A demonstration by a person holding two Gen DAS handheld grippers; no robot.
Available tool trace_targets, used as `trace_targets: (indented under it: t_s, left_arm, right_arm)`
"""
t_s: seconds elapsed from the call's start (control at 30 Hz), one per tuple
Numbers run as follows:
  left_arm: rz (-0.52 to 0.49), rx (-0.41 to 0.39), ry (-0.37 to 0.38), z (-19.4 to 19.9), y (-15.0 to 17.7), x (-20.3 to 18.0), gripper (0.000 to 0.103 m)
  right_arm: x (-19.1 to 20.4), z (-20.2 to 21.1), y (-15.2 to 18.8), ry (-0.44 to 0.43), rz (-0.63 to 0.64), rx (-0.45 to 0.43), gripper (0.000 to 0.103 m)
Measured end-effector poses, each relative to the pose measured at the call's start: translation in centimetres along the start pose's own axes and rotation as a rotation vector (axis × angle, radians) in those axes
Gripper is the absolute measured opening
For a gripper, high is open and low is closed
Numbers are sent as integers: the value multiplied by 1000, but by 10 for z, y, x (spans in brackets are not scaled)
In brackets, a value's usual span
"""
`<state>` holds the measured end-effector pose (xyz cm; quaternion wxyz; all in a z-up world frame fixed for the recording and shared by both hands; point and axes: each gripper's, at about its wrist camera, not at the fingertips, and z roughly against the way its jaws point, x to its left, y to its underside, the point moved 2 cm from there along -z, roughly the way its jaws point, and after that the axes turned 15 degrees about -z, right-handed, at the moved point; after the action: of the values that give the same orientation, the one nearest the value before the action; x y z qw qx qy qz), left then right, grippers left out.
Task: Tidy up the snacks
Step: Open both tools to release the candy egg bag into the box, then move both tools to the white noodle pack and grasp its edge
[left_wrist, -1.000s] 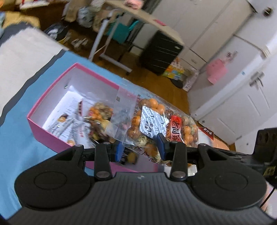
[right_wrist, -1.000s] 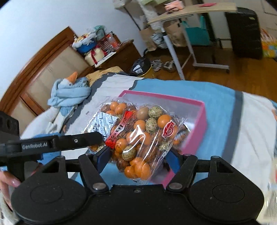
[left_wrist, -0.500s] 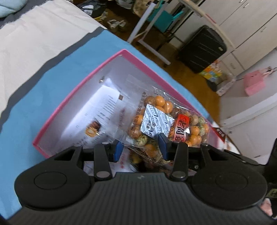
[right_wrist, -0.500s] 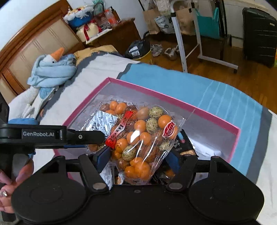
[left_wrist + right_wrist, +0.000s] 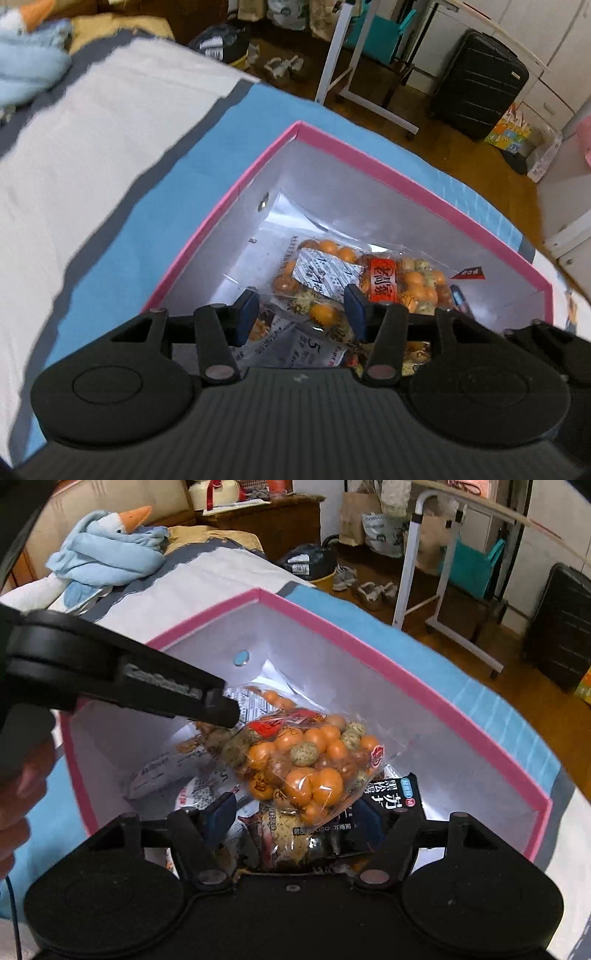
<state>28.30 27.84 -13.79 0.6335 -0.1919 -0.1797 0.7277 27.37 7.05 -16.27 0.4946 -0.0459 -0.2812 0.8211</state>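
A clear bag of orange and speckled round snacks (image 5: 310, 764) lies inside the pink-rimmed box (image 5: 354, 646) on top of other snack packets. It also shows in the left wrist view (image 5: 369, 284), with the box rim (image 5: 369, 162) behind it. My left gripper (image 5: 299, 312) is open just above the bag's near end, and its arm (image 5: 122, 675) crosses the right wrist view. My right gripper (image 5: 306, 819) is open and wide, low over the box, with the bag lying between and beyond its fingers.
A black snack packet (image 5: 391, 794) and white packets (image 5: 166, 771) lie under the bag. The box sits on a blue and white bedspread (image 5: 110, 166). A blue plush toy (image 5: 107, 550) lies on the bed. A black suitcase (image 5: 476, 81) and a white table frame (image 5: 351, 66) stand beyond.
Both grippers have moved down into the box with the bag. The right gripper has opened wider and the bag now rests on the packets.
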Motion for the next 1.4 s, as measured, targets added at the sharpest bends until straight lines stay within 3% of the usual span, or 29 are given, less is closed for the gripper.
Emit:
trace_targets:
  t_s: [0.23,0.43,0.6,0.7,0.8,0.9,1.0,1.17,1.4]
  left_arm:
    - [-130,-91,-105,45,5,-16,53]
    - [-221,-100,-80,87,17,-37,54]
    - [-293,-84,-53,115,28,-57,56]
    - [-347,-96,-39,135,36,-72,64]
    - [-384,-167,-7,162,50,-89,78]
    - [-428,-190,31,179,65,-112,78]
    - [-510,-208,92,193,78,-139,80]
    - [-636,-259,78,208,94,-186,87]
    - [-746,-265,98,202,101,-245,95]
  right_arm:
    - [-24,77,14,-103,-28,-143,75]
    - [-43,126,32,-111,-29,-207,75]
    - [-53,158,48,-73,0,-224,75]
    - [-63,177,61,-55,-1,-252,75]
    - [-80,190,81,-36,-25,-304,75]
    - [-97,206,101,-1,-45,-314,75]
    - [-114,228,119,36,-52,-349,84]
    - [-153,253,151,169,-77,-407,85]
    - [-206,288,193,242,-139,-467,95]
